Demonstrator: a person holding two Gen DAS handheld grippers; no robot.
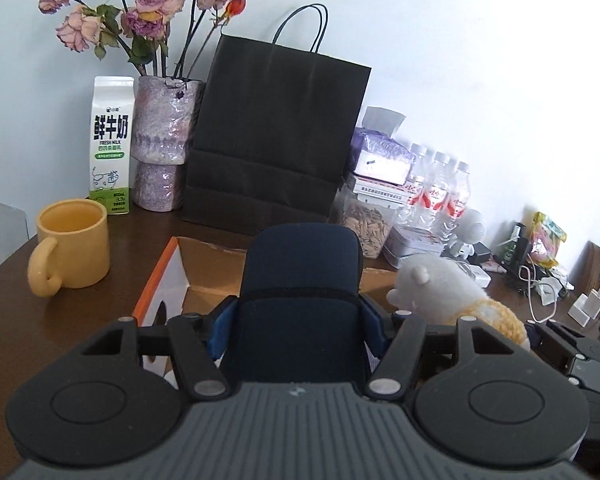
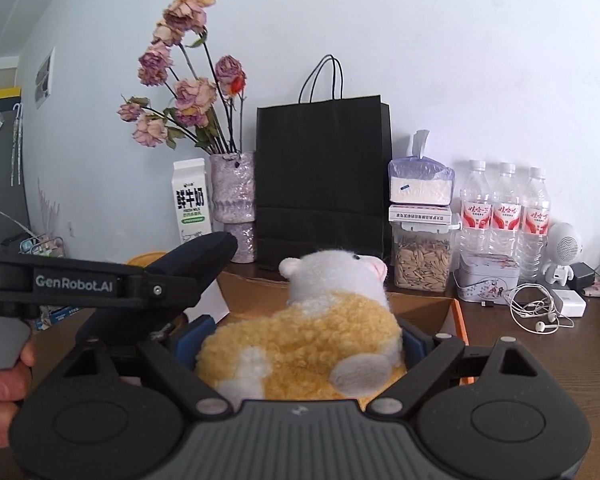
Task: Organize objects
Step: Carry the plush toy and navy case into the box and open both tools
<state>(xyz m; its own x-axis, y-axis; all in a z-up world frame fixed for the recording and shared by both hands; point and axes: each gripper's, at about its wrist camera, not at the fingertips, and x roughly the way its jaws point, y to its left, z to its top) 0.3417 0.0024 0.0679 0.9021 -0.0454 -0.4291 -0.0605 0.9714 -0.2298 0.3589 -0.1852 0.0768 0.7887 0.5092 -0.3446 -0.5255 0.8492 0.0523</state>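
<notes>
My left gripper is shut on a dark navy case, held above an open cardboard box with an orange rim. My right gripper is shut on a yellow and white plush sheep, also above the box. The sheep shows at the right of the left wrist view. The left gripper with the navy case shows at the left of the right wrist view, beside the sheep.
A yellow mug, milk carton, vase of dried roses and black paper bag stand behind the box. Seed jar, tin, water bottles, small white robot figure, earphones and chargers lie right.
</notes>
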